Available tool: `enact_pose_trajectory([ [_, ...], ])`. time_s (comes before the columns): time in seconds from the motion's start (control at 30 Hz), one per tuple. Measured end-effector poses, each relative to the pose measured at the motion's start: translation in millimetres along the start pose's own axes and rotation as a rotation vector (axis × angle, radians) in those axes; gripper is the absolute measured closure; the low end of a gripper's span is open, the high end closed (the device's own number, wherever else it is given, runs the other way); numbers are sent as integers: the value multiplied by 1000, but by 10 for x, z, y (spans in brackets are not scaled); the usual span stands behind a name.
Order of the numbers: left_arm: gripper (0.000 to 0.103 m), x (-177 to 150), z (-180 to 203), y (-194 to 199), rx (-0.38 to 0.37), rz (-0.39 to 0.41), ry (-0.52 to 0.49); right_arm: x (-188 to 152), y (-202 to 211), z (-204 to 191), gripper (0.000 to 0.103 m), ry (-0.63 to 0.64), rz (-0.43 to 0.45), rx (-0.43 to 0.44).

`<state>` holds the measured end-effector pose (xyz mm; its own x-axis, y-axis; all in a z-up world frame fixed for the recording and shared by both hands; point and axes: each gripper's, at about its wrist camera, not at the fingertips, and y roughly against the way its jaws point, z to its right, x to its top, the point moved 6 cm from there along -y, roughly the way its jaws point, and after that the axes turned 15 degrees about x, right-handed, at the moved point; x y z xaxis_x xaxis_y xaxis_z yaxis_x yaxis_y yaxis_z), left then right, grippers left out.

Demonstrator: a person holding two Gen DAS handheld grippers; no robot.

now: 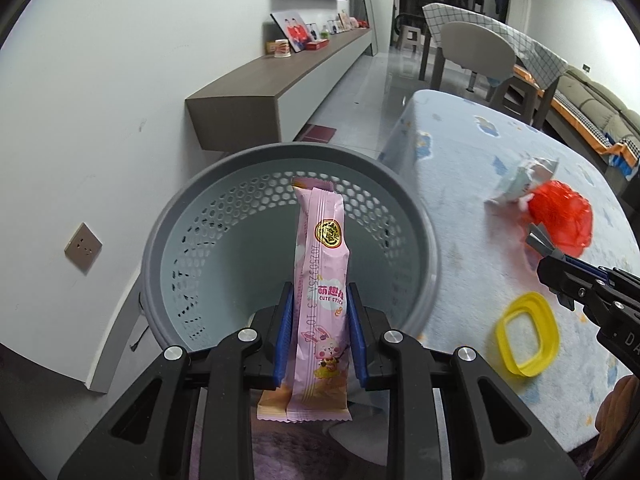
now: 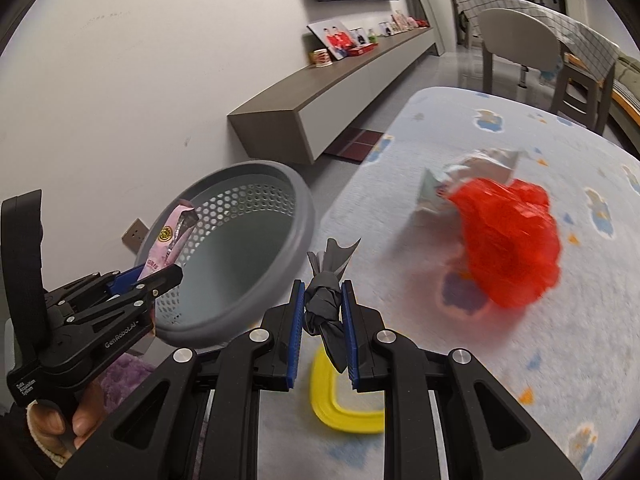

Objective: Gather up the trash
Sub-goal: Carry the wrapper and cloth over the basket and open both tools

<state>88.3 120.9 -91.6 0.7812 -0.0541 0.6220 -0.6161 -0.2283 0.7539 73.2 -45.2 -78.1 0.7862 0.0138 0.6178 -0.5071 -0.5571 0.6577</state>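
Note:
My left gripper [image 1: 320,300] is shut on a pink snack wrapper [image 1: 320,280] and holds it upright over the mouth of a grey perforated bin [image 1: 208,216]. The right wrist view shows the bin [image 2: 240,248], the wrapper [image 2: 168,240] and the left gripper [image 2: 160,276] at the left. My right gripper [image 2: 323,292] is shut on a knotted grey plastic scrap [image 2: 326,296] above the table; it enters the left wrist view [image 1: 548,248] at the right. A red plastic bag [image 2: 508,236], a crumpled white wrapper [image 2: 472,176] and a yellow plastic ring [image 2: 336,400] lie on the table.
The table has a pale blue patterned cloth [image 2: 560,340]. A long low wall shelf [image 1: 280,80] with photos stands behind the bin. A dining table and chairs [image 1: 480,52] are at the back right. A wall socket [image 1: 83,247] is at the left.

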Motion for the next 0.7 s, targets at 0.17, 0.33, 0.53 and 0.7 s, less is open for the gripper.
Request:
enact_pose_trajectory([
  [0.17, 78, 114, -202, -192, 33, 4, 35, 122, -292, -153, 85, 39, -41, 30],
  [0.33, 78, 146, -355, -381, 49, -24, 72, 258, -558, -328, 85, 78, -74, 64],
  [0.53, 77, 136, -470, -549, 65, -47, 96, 371, -847, -499, 85, 124, -105, 82],
  [0.7, 77, 134, -526, -613, 99, -50, 99, 398, -1024, -531, 85, 126, -130, 91],
])
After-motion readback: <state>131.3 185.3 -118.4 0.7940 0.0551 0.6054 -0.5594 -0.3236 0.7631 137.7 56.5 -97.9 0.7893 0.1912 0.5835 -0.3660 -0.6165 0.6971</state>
